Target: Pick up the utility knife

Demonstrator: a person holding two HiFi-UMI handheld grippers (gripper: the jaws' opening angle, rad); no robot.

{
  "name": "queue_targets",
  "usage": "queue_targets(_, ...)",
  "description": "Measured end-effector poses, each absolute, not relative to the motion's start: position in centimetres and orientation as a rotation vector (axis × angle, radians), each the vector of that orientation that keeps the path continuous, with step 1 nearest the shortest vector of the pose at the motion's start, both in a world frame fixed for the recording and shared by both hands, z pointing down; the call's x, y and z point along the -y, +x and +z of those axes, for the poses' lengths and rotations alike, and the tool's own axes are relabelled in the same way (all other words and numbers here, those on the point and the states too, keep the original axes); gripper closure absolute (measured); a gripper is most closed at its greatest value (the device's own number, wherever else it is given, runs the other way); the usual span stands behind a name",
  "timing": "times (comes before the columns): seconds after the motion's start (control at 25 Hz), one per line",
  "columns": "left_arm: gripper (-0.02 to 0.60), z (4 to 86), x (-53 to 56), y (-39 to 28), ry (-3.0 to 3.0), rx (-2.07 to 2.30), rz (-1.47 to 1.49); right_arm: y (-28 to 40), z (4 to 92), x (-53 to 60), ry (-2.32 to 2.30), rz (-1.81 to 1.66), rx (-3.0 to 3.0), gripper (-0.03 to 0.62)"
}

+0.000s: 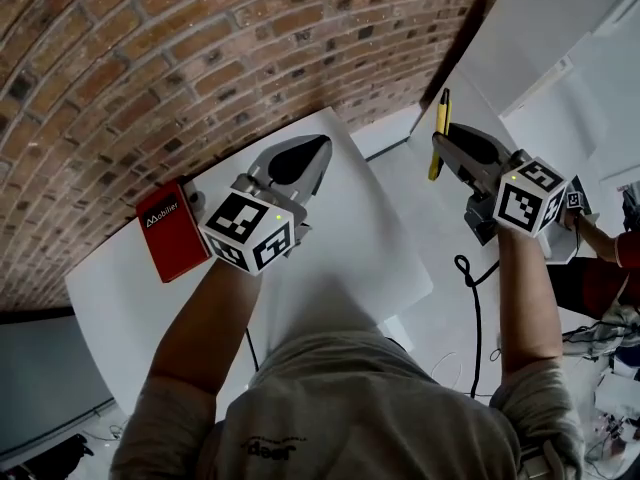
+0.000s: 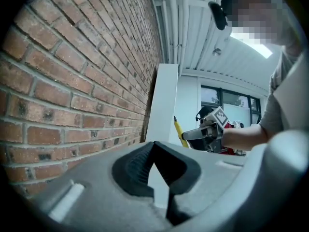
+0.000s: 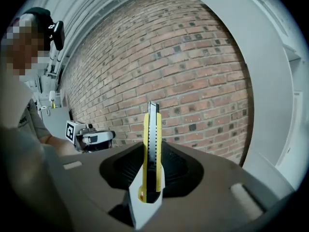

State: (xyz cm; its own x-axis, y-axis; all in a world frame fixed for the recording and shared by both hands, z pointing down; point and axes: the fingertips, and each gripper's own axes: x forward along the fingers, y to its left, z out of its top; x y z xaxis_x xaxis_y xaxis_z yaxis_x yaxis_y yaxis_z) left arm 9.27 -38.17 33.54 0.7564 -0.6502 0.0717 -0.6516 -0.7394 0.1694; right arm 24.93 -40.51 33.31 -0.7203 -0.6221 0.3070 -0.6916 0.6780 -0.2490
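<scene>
My right gripper (image 1: 447, 150) is shut on a yellow utility knife (image 1: 440, 128) and holds it in the air, off the table's right side. In the right gripper view the knife (image 3: 151, 149) stands upright between the pads, its black blade slider facing me. My left gripper (image 1: 305, 158) hovers over the white table (image 1: 370, 238) with its jaws shut and nothing in them. In the left gripper view its tips (image 2: 154, 149) meet, and the right gripper (image 2: 206, 134) with the knife (image 2: 179, 131) shows beyond.
A red box (image 1: 172, 230) lies at the table's left end, against the brick wall (image 1: 150, 68). A black cable (image 1: 472, 308) trails over the floor on the right. Another person's arm (image 1: 600, 240) shows at the right edge.
</scene>
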Motion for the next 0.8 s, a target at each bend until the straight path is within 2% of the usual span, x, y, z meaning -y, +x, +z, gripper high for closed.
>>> queue_targets(0.8, 0.583, 31.5, 37.3, 9.4, 2.770, 1.039, -0.016, 27.5, 31.6, 38.0, 1.188, 0.514, 2.805, 0.470)
